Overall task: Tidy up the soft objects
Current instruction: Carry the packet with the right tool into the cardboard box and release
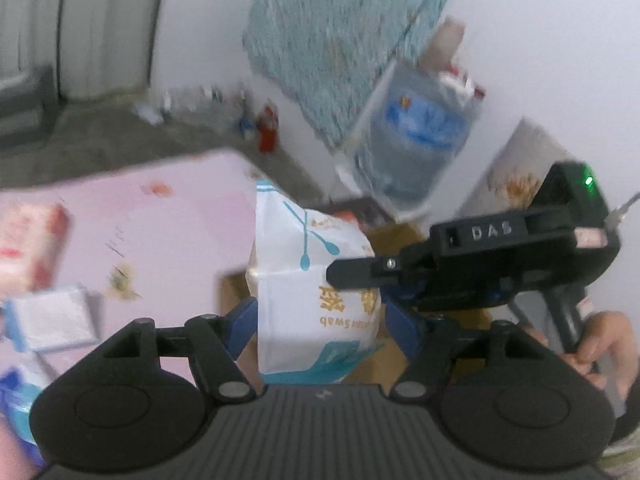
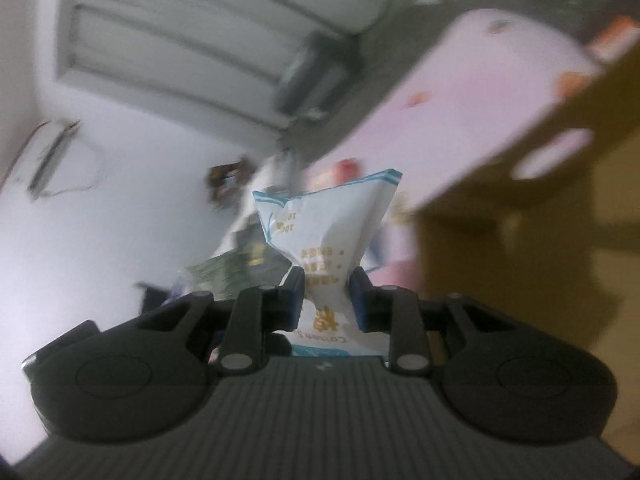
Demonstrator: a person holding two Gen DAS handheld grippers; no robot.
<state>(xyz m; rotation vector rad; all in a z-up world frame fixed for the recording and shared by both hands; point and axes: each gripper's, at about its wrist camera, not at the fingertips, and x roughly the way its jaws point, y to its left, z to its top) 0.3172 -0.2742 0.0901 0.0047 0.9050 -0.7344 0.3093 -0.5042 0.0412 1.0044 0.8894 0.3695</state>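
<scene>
Pinched between my right hand-held gripper (image 2: 326, 296), its blue pads (image 2: 358, 300) squeezing the waist, is the white cotton swab bag (image 2: 332, 224), held up in the air. My left hand-held gripper (image 1: 320, 316) stands part open around the same bag's lower end; I cannot tell whether its pads touch it. Beyond the bag on the right sits a cardboard box (image 2: 520, 216). Left of my left hand-held gripper, tissue packs (image 1: 52, 316) lie on the pink surface (image 1: 176, 232).

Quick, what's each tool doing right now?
Left tool: open, the bag between its fingers, not pinched.
Right tool: closed on the bag.
</scene>
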